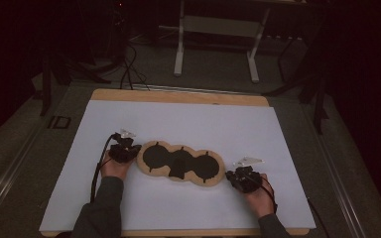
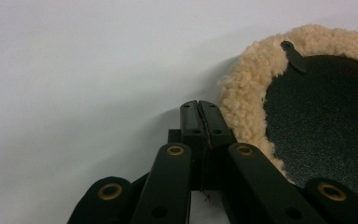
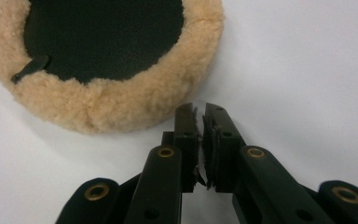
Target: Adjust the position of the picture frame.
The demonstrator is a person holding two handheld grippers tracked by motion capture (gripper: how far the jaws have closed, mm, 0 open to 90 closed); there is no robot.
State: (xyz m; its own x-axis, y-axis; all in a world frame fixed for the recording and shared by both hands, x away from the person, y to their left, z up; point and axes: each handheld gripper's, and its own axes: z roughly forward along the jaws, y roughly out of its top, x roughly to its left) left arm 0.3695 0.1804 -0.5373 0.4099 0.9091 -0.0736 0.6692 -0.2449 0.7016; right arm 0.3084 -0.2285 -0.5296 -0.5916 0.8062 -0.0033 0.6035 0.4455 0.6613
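Note:
Three round tan fleece pads (image 1: 180,162) with black backs lie side by side in a row on the white sheet (image 1: 193,121). My left gripper (image 1: 128,148) rests at the row's left end. In the left gripper view it (image 2: 199,105) is shut with nothing in it, its tips beside the fleece rim (image 2: 247,88) of the left pad. My right gripper (image 1: 241,177) sits just off the row's right end. In the right gripper view its jaws (image 3: 199,109) stand almost together with nothing between them, a little short of the right pad's fleece edge (image 3: 112,109).
The white sheet covers a wooden tabletop (image 1: 178,96). Small black tabs (image 2: 293,56) stick out from the pads' backs. A white stand (image 1: 217,27) and cables (image 1: 129,69) lie on the dark floor beyond the table.

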